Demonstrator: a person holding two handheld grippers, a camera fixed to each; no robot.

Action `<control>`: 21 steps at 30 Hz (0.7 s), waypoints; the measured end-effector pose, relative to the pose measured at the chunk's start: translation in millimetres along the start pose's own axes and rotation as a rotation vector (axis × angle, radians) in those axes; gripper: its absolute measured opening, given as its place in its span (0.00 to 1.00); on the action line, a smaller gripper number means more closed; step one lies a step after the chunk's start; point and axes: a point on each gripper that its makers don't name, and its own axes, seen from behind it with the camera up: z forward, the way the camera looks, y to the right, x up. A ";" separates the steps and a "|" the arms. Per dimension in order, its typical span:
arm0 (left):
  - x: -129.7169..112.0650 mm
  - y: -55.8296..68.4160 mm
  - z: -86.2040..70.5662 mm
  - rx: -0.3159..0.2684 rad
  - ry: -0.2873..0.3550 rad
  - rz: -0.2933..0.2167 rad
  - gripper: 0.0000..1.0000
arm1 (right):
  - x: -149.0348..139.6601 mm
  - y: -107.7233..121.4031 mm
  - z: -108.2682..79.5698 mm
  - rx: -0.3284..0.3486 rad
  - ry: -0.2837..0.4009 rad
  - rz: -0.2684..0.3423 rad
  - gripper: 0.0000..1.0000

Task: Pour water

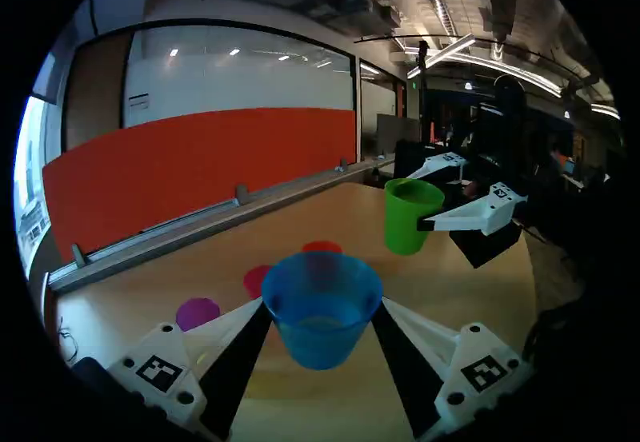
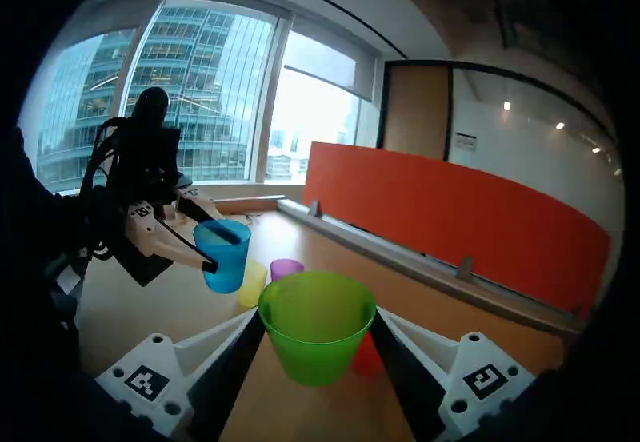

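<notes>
Holding both cups raised above the wooden table [image 1: 448, 282], the person appears to be at the line-up step before pouring. The left gripper [image 1: 322, 308] is clamped on the blue cup [image 1: 320, 338], which seems to hold a little water. The right gripper [image 2: 317, 318] is clamped on the green cup [image 2: 316, 346], apparently empty, also above the table. Next, likely, the blue rim must come over the green mouth, then tilt slowly.

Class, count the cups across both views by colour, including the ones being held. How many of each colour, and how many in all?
blue cup: 1
green cup: 1
purple cup: 1
pink cup: 1
red cup: 1
yellow cup: 1
Total: 6
</notes>
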 end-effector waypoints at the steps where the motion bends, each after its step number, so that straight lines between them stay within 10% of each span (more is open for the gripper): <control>1: 3.0 -0.9 -1.0 0.003 0.009 -0.001 0.85 | 1.5 0.5 -0.5 -0.003 0.006 0.000 0.92; 21: 58.6 -5.7 -16.1 0.029 0.173 -0.004 0.85 | 29.4 7.4 -2.7 -0.033 0.095 0.026 0.92</control>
